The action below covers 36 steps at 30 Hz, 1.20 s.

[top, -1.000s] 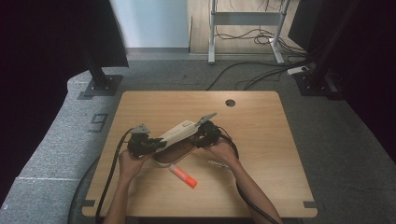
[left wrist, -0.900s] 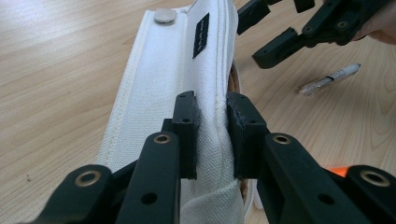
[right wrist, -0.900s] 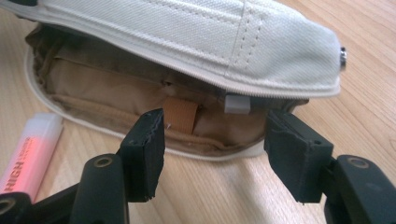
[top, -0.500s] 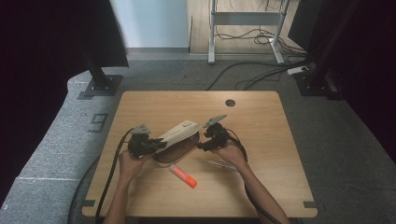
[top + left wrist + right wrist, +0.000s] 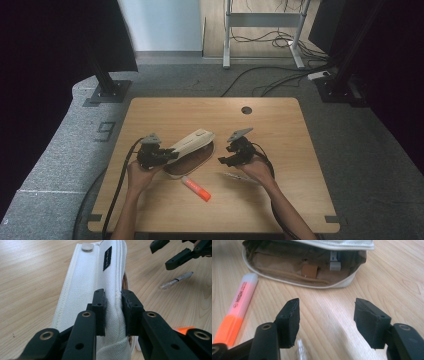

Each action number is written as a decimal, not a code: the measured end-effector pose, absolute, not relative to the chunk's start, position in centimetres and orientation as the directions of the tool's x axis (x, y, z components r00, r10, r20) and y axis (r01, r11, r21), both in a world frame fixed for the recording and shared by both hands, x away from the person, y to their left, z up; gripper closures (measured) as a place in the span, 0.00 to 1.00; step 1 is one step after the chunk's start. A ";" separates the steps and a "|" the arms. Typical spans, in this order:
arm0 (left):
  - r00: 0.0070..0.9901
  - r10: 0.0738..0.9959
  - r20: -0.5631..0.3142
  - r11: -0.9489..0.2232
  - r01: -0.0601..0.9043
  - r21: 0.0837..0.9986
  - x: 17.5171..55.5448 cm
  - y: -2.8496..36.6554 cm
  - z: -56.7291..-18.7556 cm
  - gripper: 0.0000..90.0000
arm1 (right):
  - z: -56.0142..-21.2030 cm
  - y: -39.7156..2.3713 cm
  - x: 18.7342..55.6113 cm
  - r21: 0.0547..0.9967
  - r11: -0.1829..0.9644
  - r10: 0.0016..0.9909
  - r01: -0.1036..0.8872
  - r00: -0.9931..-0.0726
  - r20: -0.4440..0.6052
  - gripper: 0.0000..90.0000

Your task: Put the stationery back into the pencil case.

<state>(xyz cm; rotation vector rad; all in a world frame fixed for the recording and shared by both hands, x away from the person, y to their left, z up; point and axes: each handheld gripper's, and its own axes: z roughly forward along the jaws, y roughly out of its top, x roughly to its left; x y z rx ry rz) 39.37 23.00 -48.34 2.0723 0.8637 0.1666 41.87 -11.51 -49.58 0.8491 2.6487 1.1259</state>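
left tool (image 5: 113, 312) clamps the white pencil case (image 5: 192, 142) lid, holding it open; right tool (image 5: 327, 322), jaws apart and just narrowing, empty; orange highlighter (image 5: 196, 188) and clear pen (image 5: 176, 280) wait on the table (image 5: 300, 200).

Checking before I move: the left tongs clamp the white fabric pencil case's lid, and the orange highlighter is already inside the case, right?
Not quite. The orange highlighter lies on the wooden table beside the white fabric pencil case, as the high view shows. The left tongs do clamp the lid.
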 end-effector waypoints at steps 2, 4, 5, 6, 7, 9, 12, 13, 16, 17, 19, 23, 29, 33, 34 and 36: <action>0.751 0.633 -0.187 -0.389 0.518 0.762 39.4 23.0 -48.3 0.82 | -49.6 -11.9 41.5 0.698 0.562 0.549 0.443 -0.831 0.085 0.45; 0.751 0.633 -0.187 -0.390 0.518 0.761 39.4 23.0 -48.4 0.82 | -49.5 -12.7 41.1 0.705 0.560 0.553 0.435 -0.830 0.073 0.51; 0.751 0.633 -0.187 -0.390 0.518 0.761 39.4 23.0 -48.4 0.82 | -49.5 -12.7 41.1 0.705 0.560 0.553 0.435 -0.830 0.073 0.51; 0.751 0.633 -0.187 -0.390 0.518 0.761 39.4 23.0 -48.4 0.82 | -49.6 -13.2 40.8 0.710 0.554 0.551 0.435 -0.831 0.078 0.54; 0.751 0.633 -0.187 -0.390 0.518 0.761 39.4 23.0 -48.4 0.82 | -49.6 -13.2 40.8 0.710 0.554 0.551 0.435 -0.831 0.078 0.54; 0.752 0.632 -0.187 -0.391 0.518 0.761 39.4 23.0 -48.4 0.82 | -49.8 -13.9 40.3 0.709 0.553 0.552 0.437 -0.830 0.081 0.58; 0.752 0.633 -0.186 -0.391 0.518 0.761 39.4 23.0 -48.4 0.82 | -50.0 -14.3 39.9 0.707 0.556 0.551 0.438 -0.830 0.081 0.60; 0.752 0.633 -0.187 -0.391 0.518 0.760 39.4 23.0 -48.4 0.82 | -50.1 -14.5 39.8 0.705 0.557 0.552 0.439 -0.830 0.082 0.60; 0.751 0.633 -0.186 -0.392 0.518 0.760 39.4 23.0 -48.4 0.82 | -50.4 -15.1 39.1 0.700 0.562 0.550 0.440 -0.831 0.080 0.64; 0.751 0.633 -0.186 -0.392 0.518 0.760 39.4 23.0 -48.4 0.82 | -50.4 -15.1 39.1 0.700 0.562 0.550 0.440 -0.831 0.080 0.64; 0.752 0.633 -0.186 -0.392 0.518 0.760 39.4 23.0 -48.4 0.82 | -50.5 -15.6 38.7 0.704 0.562 0.547 0.435 -0.833 0.078 0.67; 0.752 0.633 -0.184 -0.394 0.517 0.760 39.4 22.9 -48.4 0.82 | -50.7 -16.1 38.0 0.703 0.560 0.547 0.438 -0.833 0.083 0.69; 0.751 0.634 -0.184 -0.393 0.517 0.760 39.3 22.9 -48.4 0.82 | -51.4 -16.9 37.2 0.692 0.566 0.546 0.448 -0.833 0.093 0.69; 0.751 0.634 -0.184 -0.393 0.518 0.760 39.3 22.9 -48.4 0.82 | -52.1 -17.4 36.8 0.683 0.572 0.546 0.455 -0.832 0.098 0.70; 0.751 0.634 -0.184 -0.393 0.518 0.760 39.3 22.9 -48.4 0.82 | -52.2 -17.5 36.7 0.681 0.569 0.547 0.460 -0.831 0.105 0.70; 0.751 0.634 -0.184 -0.394 0.518 0.759 39.3 22.9 -48.4 0.82 | -52.5 -17.7 36.5 0.680 0.573 0.539 0.457 -0.836 0.106 0.71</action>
